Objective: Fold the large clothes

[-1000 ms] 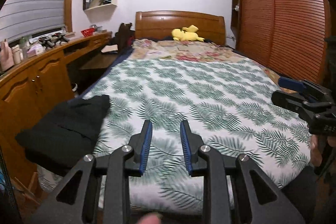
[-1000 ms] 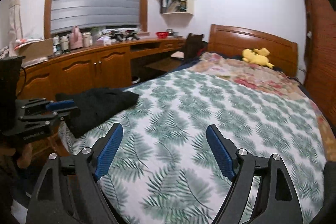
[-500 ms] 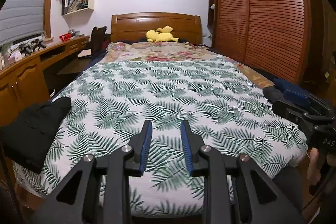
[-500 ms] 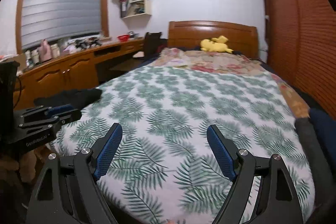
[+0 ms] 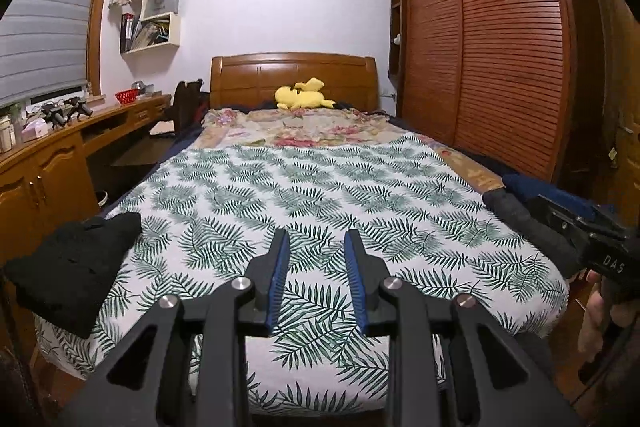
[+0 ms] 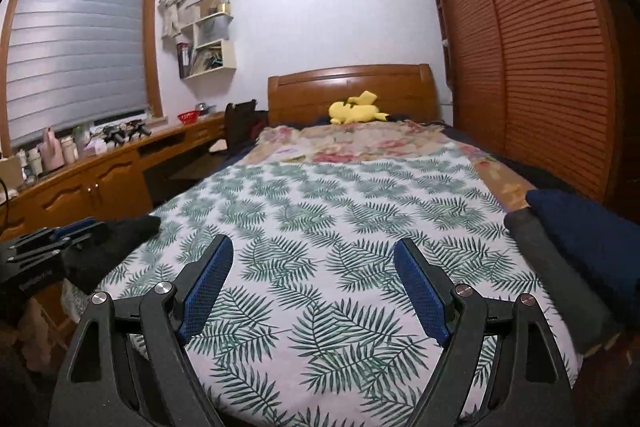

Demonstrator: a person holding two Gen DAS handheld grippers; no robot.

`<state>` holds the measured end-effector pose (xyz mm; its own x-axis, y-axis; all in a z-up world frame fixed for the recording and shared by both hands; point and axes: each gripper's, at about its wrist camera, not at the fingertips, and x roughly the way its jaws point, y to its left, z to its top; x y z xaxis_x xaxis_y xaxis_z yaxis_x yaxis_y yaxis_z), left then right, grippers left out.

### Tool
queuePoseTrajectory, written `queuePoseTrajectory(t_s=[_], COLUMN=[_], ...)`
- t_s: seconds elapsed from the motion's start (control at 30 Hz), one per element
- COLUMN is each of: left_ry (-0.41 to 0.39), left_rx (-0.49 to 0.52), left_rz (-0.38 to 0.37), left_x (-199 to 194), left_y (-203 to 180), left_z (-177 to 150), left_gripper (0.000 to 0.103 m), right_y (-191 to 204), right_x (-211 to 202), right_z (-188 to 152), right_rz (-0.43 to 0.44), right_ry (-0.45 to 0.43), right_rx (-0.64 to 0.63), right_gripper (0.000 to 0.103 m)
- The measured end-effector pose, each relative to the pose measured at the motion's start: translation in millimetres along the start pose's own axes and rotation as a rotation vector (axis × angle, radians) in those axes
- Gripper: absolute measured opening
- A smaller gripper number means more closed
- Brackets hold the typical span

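Note:
A folded black garment (image 5: 76, 267) lies on the bed's near left corner, also seen in the right wrist view as the black garment (image 6: 120, 235). A dark grey garment (image 5: 516, 219) and a navy one (image 5: 520, 185) rest along the right edge; the grey garment (image 6: 556, 267) and navy garment (image 6: 588, 227) fill the right wrist view's right side. My left gripper (image 5: 316, 241) hovers over the foot of the bed, its jaws a narrow gap apart with nothing between. My right gripper (image 6: 314, 245) stands wide open and empty, near the grey garment.
The bed (image 5: 320, 187) has a leaf-print sheet, a floral blanket (image 5: 304, 131) and a yellow plush toy (image 5: 302, 97) at the headboard. A wooden desk with cabinets (image 5: 44, 167) runs along the left wall. Louvred wardrobe doors (image 5: 500, 67) stand on the right.
Both views have swung to the right across the bed. The black garment has slid toward the left edge, and the grey and navy garments have come into view. Jaw gaps look unchanged.

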<state>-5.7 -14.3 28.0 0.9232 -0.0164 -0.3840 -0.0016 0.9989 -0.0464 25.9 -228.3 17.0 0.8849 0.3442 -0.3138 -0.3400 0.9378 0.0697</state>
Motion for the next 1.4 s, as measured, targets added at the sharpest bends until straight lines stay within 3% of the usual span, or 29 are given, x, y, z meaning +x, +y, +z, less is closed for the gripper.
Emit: queuePoseTrajectory(t_s=[0.2,1.4], left_ry=[-0.032,-0.016], left_rx=[0.002,-0.007], left_rz=[0.013,0.036], left_x=[-19.5,-10.8], left_y=[-0.9,7.1], left_z=[5.5,-0.5], left_gripper=[0.027,0.027], right_y=[2.7,14.3], right_x=[-9.7,-10.3], right_z=[-1.0,-2.8], right_rz=[-0.011,0.008], right_ry=[-0.019,-0.005], right_rx=[-0.004,-0.013], right_gripper=[0.084,0.084])
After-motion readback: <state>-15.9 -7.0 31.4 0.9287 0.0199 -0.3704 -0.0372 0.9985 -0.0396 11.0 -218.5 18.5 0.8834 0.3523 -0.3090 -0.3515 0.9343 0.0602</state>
